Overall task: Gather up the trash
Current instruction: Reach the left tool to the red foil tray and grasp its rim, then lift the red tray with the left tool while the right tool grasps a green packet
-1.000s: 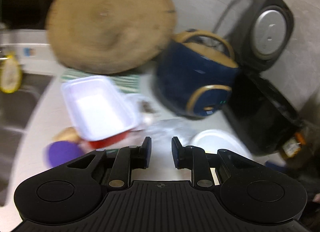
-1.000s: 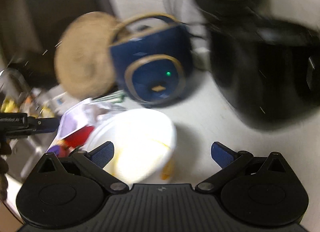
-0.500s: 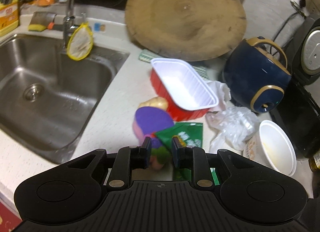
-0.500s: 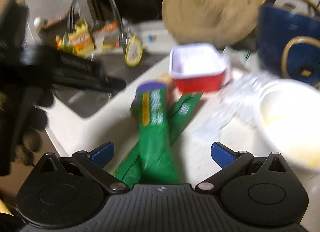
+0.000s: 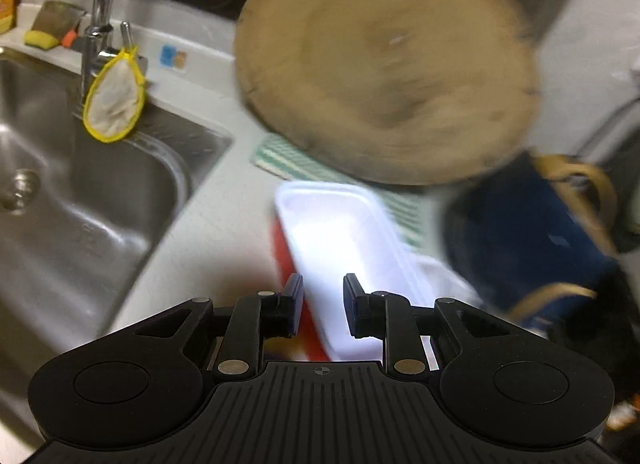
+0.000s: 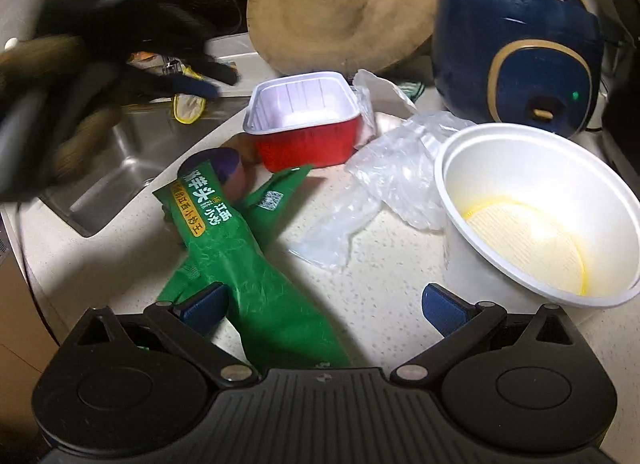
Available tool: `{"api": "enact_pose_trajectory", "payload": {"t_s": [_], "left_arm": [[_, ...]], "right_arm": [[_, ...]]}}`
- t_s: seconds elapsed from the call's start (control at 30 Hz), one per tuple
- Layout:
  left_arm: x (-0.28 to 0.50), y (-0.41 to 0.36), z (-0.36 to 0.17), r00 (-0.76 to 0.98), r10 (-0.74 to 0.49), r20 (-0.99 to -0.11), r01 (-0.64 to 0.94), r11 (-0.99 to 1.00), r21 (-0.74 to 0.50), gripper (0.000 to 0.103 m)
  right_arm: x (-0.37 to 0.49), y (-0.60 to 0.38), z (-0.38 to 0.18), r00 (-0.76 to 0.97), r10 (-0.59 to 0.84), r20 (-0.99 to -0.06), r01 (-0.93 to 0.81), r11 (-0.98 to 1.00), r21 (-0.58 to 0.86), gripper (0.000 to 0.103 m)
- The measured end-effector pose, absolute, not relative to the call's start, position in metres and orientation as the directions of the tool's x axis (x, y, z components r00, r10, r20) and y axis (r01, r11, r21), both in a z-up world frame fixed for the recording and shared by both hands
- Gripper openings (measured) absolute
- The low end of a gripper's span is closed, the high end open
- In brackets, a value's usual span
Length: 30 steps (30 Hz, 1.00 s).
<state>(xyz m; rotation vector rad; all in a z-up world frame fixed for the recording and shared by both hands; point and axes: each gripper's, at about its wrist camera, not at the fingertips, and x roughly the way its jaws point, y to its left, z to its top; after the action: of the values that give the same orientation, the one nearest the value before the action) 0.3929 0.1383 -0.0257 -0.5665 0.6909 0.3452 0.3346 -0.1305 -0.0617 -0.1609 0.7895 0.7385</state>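
Trash lies on the white counter [image 6: 384,276]: a green snack bag [image 6: 240,256], a purple-topped cup [image 6: 230,174], a red tray with a white inside [image 6: 304,120], crumpled clear plastic [image 6: 384,180] and a white bowl with yellow residue [image 6: 536,216]. My right gripper [image 6: 322,306] is open just above the counter, over the green bag's near end. My left gripper [image 5: 322,310] has its fingers close together with nothing between them, hovering over the near end of the red tray [image 5: 340,240]. It shows blurred at left in the right wrist view [image 6: 100,76].
A steel sink [image 5: 80,200] with a tap [image 5: 100,4] is at left. A round wooden board [image 6: 344,0] leans at the back. A blue rice cooker [image 6: 516,48] stands at back right. A striped cloth [image 5: 288,160] lies under the board.
My left gripper has moved forward over the red tray, and its view is now blurred. My right gripper's view has steadied, a little lower over the green bag. Both keep their jaw widths.
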Motion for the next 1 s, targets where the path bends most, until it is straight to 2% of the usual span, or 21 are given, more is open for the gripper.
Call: {"api": "enact_pose_trajectory", "payload": {"t_s": [0.07, 0.1, 0.13, 0.4, 0.63, 0.77, 1.0], "left_arm": [[0.415, 0.143, -0.035, 0.663, 0.178, -0.727, -0.521, 0.806, -0.279, 0.028], [0.421, 0.144, -0.038, 0.655, 0.201, -0.729, -0.525, 0.814, -0.248, 0.032], [0.425, 0.144, -0.040, 0.651, 0.218, -0.727, -0.527, 0.819, -0.226, 0.033], [0.451, 0.139, -0.066, 0.614, 0.177, -0.770, -0.510, 0.833, -0.216, 0.031], [0.464, 0.133, -0.078, 0.580, 0.167, -0.797, -0.497, 0.848, -0.184, 0.016], [0.458, 0.132, -0.073, 0.592, 0.171, -0.788, -0.505, 0.840, -0.197, 0.013], [0.440, 0.130, -0.046, 0.682, 0.154, -0.715, -0.465, 0.846, -0.261, 0.011]], "right_arm": [[0.336, -0.135, -0.062, 0.475, 0.546, -0.691, -0.648, 0.748, 0.145, 0.103], [0.337, -0.137, -0.063, 0.473, 0.546, -0.692, -0.639, 0.753, 0.157, 0.103], [0.338, -0.138, -0.064, 0.467, 0.547, -0.695, -0.633, 0.756, 0.170, 0.103], [0.348, -0.138, -0.077, 0.377, 0.575, -0.726, -0.632, 0.733, 0.252, 0.103], [0.354, -0.146, -0.078, 0.362, 0.616, -0.699, -0.604, 0.727, 0.328, 0.103], [0.356, -0.147, -0.079, 0.352, 0.631, -0.692, -0.605, 0.717, 0.346, 0.103], [0.351, -0.135, -0.077, 0.273, 0.652, -0.708, -0.684, 0.649, 0.333, 0.103]]}}
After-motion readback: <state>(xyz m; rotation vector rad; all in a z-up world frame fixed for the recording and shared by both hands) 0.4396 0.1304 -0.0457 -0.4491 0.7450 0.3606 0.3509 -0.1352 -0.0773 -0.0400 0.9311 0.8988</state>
